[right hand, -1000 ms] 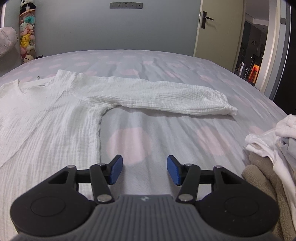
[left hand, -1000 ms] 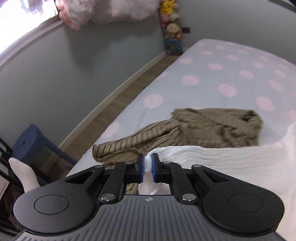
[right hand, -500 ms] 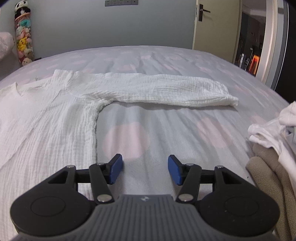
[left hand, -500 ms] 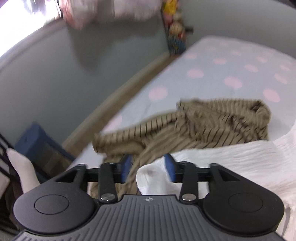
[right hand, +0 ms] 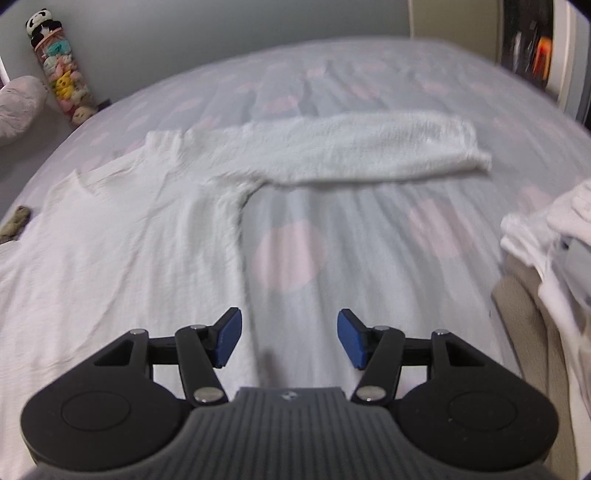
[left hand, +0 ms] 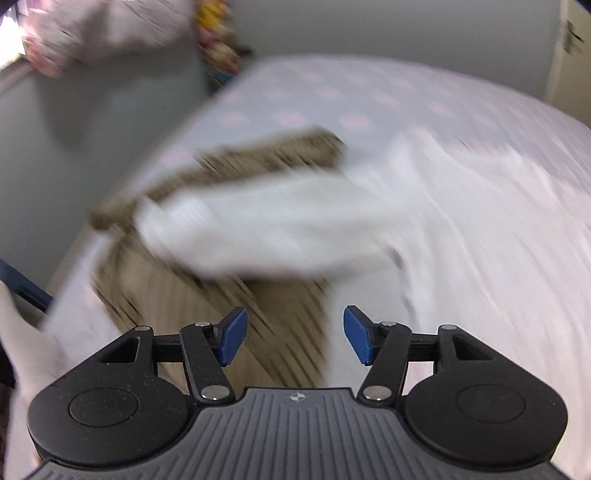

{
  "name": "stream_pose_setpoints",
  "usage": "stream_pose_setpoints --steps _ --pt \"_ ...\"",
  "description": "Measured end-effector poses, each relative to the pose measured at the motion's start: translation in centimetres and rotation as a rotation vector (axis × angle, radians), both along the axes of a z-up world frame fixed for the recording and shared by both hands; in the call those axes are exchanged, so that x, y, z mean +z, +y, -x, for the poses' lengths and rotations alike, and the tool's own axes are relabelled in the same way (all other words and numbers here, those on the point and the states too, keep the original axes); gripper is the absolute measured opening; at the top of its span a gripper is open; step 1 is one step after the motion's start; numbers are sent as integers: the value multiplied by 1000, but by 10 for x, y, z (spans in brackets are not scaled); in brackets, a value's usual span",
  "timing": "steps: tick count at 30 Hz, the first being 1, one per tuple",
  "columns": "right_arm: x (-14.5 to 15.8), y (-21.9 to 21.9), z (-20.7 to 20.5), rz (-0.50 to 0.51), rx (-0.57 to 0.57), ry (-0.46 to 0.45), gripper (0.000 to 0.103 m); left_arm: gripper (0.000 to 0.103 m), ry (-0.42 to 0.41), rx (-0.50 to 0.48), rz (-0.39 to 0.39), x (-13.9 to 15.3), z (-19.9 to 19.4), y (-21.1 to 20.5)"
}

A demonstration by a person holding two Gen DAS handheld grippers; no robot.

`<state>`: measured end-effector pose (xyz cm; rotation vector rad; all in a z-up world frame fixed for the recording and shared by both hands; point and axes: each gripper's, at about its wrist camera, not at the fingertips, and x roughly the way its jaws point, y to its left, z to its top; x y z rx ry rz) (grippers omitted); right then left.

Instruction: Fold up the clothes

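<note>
A: What fills the frame?
B: A bed (right hand: 369,236) in pale sheets with pink dots, grey-blue wall (right hand: 221,33) behind.
A: Upper left?
B: A tall clear tube of plush toys (right hand: 61,77). A doorway (right hand: 532,40) opens at upper right.

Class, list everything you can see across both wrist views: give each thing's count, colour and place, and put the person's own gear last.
Bed sheet: one, grey with pink dots, under everything.
White top: one, spread flat, one sleeve stretched rightward.
Striped garment: one, brown, crumpled at the bed's left edge, partly under the other white sleeve.
Clothes pile: one, white and beige, right edge.
Plush toy column: one, multicoloured, by the far wall.
Left hand-held gripper: black, blue pads, open, empty.
Right hand-held gripper: same, open, empty.
</note>
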<state>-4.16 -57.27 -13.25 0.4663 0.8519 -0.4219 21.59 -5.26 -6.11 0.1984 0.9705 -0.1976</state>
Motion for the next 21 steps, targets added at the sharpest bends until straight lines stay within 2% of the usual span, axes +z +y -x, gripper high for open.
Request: stream_pose_setpoints --steps 3,9,15,21 --pt "9 3 12 -54 52 57 61 56 105 -46 36 -19 29 -8" --pt "6 23 39 -76 149 182 61 56 306 -135 94 -56 84 -23" --pt "-12 28 49 -153 198 299 61 56 437 -170 40 -84 113 -26" --pt "-32 31 55 -240 234 413 60 56 530 -169 60 -103 127 -25"
